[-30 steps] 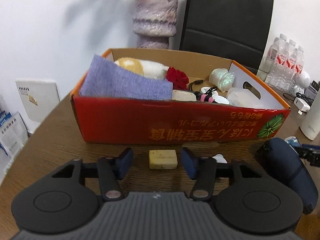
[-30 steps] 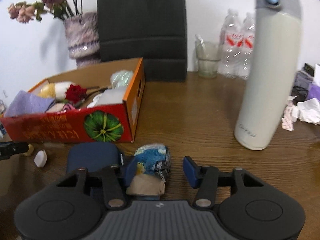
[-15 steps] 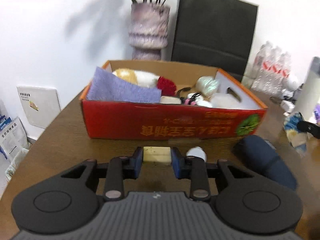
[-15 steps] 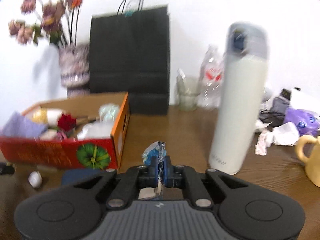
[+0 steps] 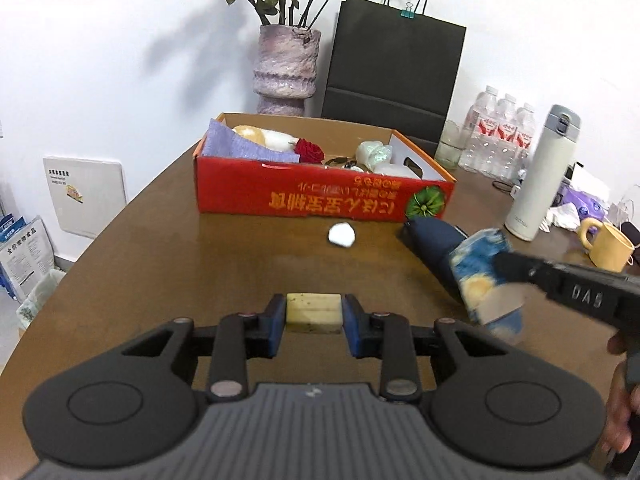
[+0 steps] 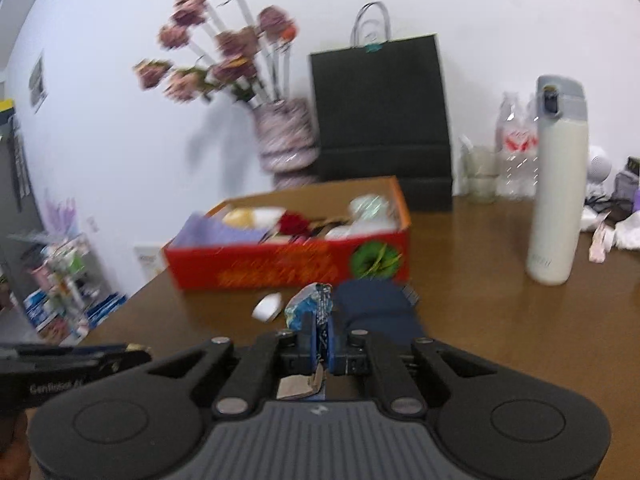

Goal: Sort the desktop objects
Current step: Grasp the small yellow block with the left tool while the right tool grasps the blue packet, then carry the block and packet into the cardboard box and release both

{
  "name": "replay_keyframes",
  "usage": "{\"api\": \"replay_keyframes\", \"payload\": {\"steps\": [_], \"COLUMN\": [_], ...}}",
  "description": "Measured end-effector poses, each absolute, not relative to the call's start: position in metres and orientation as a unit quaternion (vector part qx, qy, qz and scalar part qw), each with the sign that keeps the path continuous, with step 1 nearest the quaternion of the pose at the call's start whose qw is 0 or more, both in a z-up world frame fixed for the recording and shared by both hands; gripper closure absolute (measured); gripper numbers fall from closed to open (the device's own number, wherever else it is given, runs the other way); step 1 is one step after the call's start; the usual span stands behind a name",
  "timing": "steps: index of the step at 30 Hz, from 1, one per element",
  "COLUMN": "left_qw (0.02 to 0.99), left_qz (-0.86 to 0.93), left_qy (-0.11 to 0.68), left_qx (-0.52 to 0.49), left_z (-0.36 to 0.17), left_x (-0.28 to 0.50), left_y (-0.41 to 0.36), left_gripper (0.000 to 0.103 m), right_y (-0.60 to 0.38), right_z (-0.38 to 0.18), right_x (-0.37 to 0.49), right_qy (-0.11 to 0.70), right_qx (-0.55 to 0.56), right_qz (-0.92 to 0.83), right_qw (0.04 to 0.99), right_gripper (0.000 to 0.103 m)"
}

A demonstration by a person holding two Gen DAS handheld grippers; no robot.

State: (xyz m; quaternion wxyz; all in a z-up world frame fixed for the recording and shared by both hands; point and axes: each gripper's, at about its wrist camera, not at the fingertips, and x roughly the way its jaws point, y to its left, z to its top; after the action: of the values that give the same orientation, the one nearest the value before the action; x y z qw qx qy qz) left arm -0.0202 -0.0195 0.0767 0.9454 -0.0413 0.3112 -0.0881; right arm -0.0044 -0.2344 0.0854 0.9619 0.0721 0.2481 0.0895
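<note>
Holding sorted clutter — red cardboard box [image 5: 320,200]: lilac cloth [image 5: 244,148], red rose [image 5: 310,151].
Left gripper [image 5: 314,316] clamps a pale rectangular block [image 5: 314,312]; right gripper [image 6: 318,336] pinches a crinkly blue wrapper [image 6: 310,306].

Layout of the table as we see it

We find the box [image 5: 320,200] toward the table's [image 5: 160,264] far edge, the vase [image 5: 286,72] and paper bag [image 5: 394,64] behind it, the small lump [image 5: 341,235] and pouch [image 5: 432,248] before it, the flask [image 5: 540,176] and mug [image 5: 608,246] toward the right edge.
</note>
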Motion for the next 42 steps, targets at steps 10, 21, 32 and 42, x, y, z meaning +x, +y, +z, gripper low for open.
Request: {"api": "replay_keyframes", "payload": {"steps": [10,21,32,42], "left_qw": [0.946,0.946,0.968,0.961], "left_qz": [-0.098,-0.1,-0.077,-0.068], "left_qy": [0.307,0.305,0.238,0.269], "left_qx": [-0.039,-0.047,-0.036,0.008], "left_z": [0.08,0.077,0.114,0.103], "left_x": [-0.057,-0.051,0.046,0.187], "left_y": [-0.02,-0.013,0.002,-0.005], "left_gripper": [0.072,0.072,0.072,0.072], "right_y": [-0.221,-0.226,-0.234,-0.258], "right_z": [0.089,0.096,0.123,0.133], "right_x": [-0.057,-0.06,0.021,0.19], "right_qy": [0.252,0.239,0.206,0.267], "right_qx": [0.066,0.066,0.076,0.161], "right_qz": [0.104,0.091,0.095,0.102], "right_qw": [0.96,0.965,0.971,0.945], "right_gripper": [0.098,0.098,0.098,0.098]}}
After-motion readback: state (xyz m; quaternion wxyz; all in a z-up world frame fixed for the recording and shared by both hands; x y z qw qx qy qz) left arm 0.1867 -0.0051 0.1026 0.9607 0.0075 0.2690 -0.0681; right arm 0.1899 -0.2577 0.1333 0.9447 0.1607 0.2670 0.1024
